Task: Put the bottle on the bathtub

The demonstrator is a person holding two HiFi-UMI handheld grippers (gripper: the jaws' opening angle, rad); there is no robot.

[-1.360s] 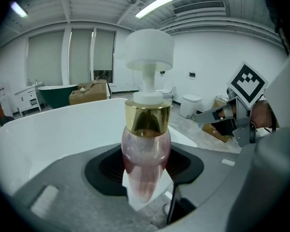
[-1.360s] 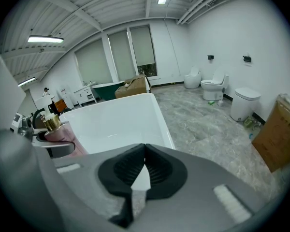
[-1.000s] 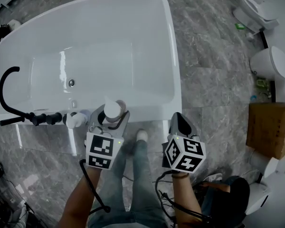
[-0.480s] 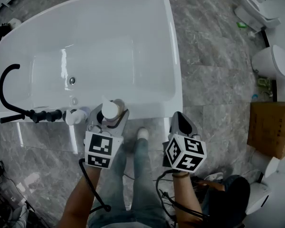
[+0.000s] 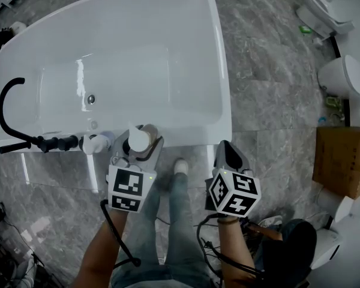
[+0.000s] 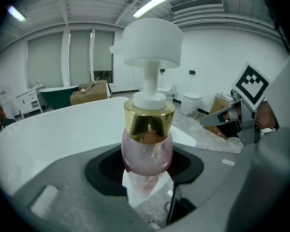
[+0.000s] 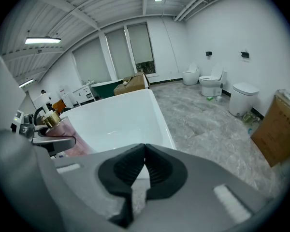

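While the left gripper (image 5: 138, 145) hugs the pink bottle (image 6: 147, 149) with its fingers (image 6: 102, 169) right at the near rim of the bathtub (image 5: 189, 137), it should go down slowly, keep the bottle straight up, and let go only when the bottom sits flat. The right gripper (image 7: 144, 164) has its fingers pressed together on nothing, off to the side.

Head view: the bottle (image 5: 140, 139) shows its white pump head only. The body is concealed beneath it, between the jaws of the left hand-held gripper (image 5: 137, 150). Contact between bottle base and bathtub (image 5: 192, 138) rim cannot be determined. The cardboard box (image 5: 343, 161) is cut off at the right edge, both forearms (image 5: 99, 257) at the bottom edge.
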